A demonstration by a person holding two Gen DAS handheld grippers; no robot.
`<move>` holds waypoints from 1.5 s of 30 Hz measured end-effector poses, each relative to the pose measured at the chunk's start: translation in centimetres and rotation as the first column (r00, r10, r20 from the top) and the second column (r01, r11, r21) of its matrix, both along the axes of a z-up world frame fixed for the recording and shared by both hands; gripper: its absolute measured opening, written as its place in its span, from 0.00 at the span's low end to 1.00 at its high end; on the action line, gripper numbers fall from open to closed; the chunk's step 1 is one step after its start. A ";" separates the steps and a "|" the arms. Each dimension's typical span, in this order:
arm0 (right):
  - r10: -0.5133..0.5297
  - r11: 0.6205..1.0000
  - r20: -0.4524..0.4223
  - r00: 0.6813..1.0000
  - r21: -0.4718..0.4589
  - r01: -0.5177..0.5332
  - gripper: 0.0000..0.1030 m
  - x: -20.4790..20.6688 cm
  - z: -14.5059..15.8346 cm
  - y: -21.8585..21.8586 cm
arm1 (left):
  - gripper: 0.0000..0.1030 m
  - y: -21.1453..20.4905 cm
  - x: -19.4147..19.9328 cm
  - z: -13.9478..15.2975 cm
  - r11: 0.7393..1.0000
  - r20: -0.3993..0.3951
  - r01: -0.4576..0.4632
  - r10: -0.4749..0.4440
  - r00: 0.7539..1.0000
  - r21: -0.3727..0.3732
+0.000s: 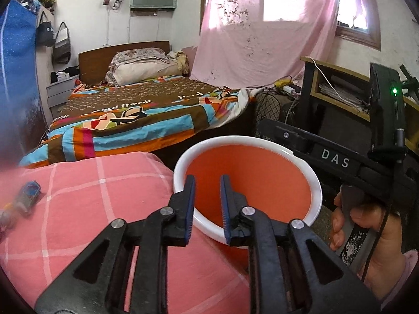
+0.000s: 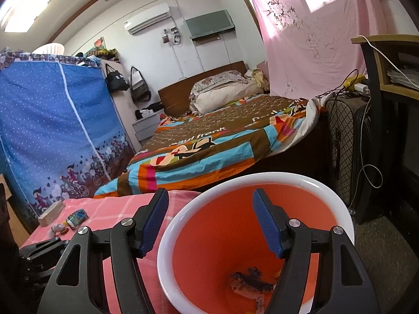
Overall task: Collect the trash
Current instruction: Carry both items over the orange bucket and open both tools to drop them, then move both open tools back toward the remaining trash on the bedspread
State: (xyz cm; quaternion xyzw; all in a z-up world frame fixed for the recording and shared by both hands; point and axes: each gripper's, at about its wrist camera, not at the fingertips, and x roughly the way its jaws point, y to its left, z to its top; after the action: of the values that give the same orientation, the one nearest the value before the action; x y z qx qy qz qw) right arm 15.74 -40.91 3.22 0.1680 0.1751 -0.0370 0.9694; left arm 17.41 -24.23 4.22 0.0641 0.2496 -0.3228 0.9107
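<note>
The orange bin [image 1: 251, 183] with a white rim stands just beside the pink checked surface [image 1: 91, 196]. The left tongs [image 1: 207, 180] hang over its near rim, narrowly apart with nothing between them. The right tongs [image 2: 210, 196] stand wide apart at the rim, clamping nothing. Dark scraps of trash [image 2: 248, 282] lie at the bin's bottom. A blue wrapper [image 2: 76, 217] and small bits lie on the surface, well apart from the bin.
</note>
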 end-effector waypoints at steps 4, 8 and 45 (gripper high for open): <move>-0.003 1.000 0.011 1.000 -0.011 0.003 0.65 0.0 0.3 0.3 | 0.29 1.1 0.2 0.6 0.999 0.010 -0.041 0.041 0.999 -0.019; 0.000 1.000 0.042 0.999 -0.030 0.001 0.65 0.2 1.0 1.2 | 0.34 3.1 0.7 1.6 0.993 0.022 -0.099 0.101 0.995 -0.057; 0.275 0.943 0.428 0.861 -0.297 -0.153 1.00 2.1 3.5 20.4 | 1.00 27.3 -2.3 3.1 0.695 0.272 -0.663 0.719 0.640 -0.277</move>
State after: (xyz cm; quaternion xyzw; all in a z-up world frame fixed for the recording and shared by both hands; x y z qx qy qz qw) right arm 17.88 -20.49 6.69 0.0265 -0.0500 0.0910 0.9942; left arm 15.06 3.12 7.29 -0.0479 0.0585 0.0502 0.9959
